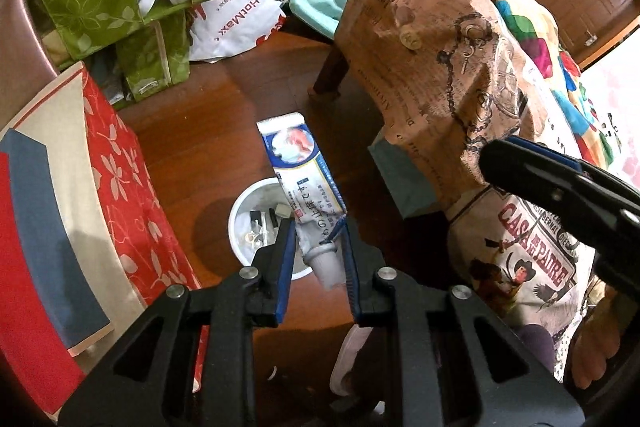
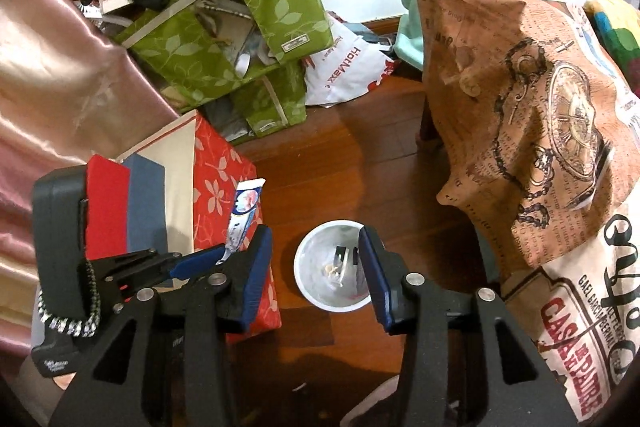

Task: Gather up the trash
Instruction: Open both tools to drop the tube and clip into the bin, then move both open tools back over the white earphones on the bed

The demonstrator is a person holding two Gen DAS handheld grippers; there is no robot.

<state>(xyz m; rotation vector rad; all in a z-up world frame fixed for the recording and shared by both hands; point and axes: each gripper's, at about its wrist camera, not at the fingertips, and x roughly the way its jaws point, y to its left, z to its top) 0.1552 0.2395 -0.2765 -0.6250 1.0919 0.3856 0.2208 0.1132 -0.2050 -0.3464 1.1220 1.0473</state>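
Two claws point steeply down at a round white plastic bin (image 2: 334,269) standing on the glossy reddish-brown wooden floor (image 2: 360,163); the bin serves as the landmark below.

Left claw (image 1: 318,245): black frame, flat blue pads. A soft white-and-blue toothpaste tube (image 1: 302,175) sits between the pads at its capped neck. The pad on the tube's left touches it; whether the opposite pad presses cannot be told. The tube's flat crimped end tilts up and away from the claw, and its ribbed grey-white cap points down. In the left wrist view the tube overlaps the bin's rim; in the right wrist view it appears just left of the bin.

Right claw (image 2: 316,247): same build, pads standing apart with nothing between them, directly above the bin's opening.

Bin contents: small black and pale scraps on a smooth white bottom, too small to identify.

Left of the bin: a red fabric box (image 2: 224,187) with a white flower print, rectangular, carrying a flat red, blue and cream panel. Beyond the bin: stacked green leaf-print fabric boxes (image 2: 280,19) and a crumpled white plastic bag (image 2: 344,67). Right of the bin: a stiff brown paper bag (image 2: 520,99) printed with text and a pocket watch.
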